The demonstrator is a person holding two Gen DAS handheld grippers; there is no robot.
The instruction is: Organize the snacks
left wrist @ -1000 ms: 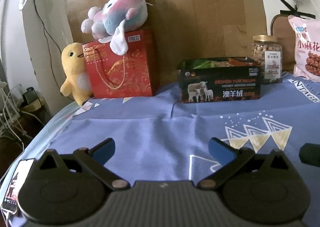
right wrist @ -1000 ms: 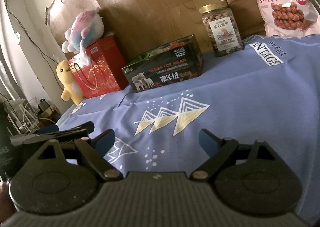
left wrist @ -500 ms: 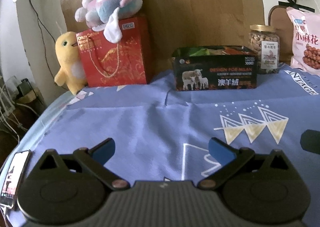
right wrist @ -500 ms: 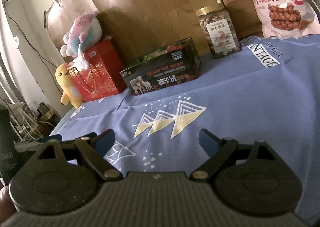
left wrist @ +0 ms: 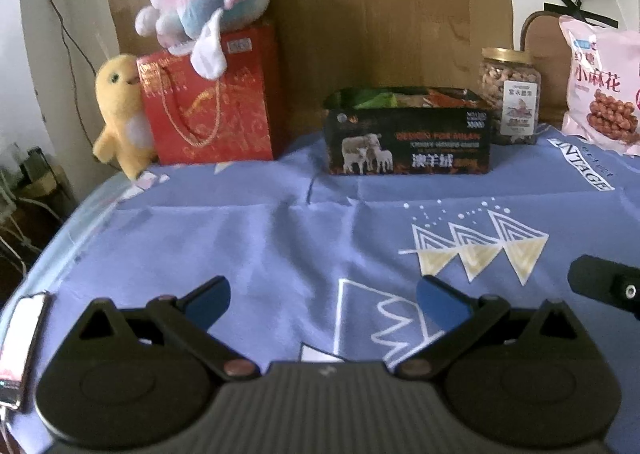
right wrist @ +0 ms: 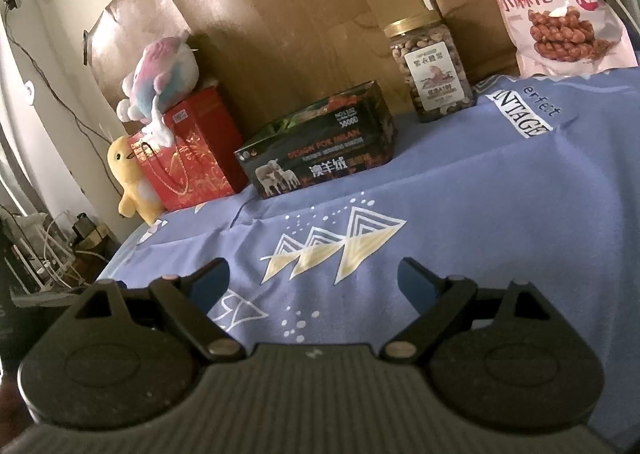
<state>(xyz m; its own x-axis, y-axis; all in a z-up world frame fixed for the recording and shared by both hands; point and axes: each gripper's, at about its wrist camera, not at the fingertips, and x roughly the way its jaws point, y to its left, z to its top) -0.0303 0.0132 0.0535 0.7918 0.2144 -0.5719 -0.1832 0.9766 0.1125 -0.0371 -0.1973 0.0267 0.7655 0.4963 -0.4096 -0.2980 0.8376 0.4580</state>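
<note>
A black open-top box [left wrist: 408, 134] [right wrist: 320, 150] printed with sheep stands at the back of the blue tablecloth, with packets showing inside it. To its right is a jar of nuts [left wrist: 510, 94] [right wrist: 430, 68] with a gold lid. Further right leans a pink snack bag [left wrist: 602, 86] [right wrist: 560, 2]. My left gripper [left wrist: 322, 300] is open over bare cloth, well short of the box. My right gripper [right wrist: 314, 282] is open too, with nothing between its blue pads. A black part of the right gripper shows at the left wrist view's right edge.
A red gift bag [left wrist: 210, 102] [right wrist: 188, 154] stands at the back left with a pastel plush [left wrist: 208, 10] on top and a yellow plush [left wrist: 120, 114] beside it. A phone [left wrist: 20, 338] lies at the table's left edge. Cardboard covers the wall behind. Cables hang off the left side.
The left wrist view has tipped down a little, so the box and bags sit higher in frame. In the right wrist view, the left gripper has left the lower left corner.
</note>
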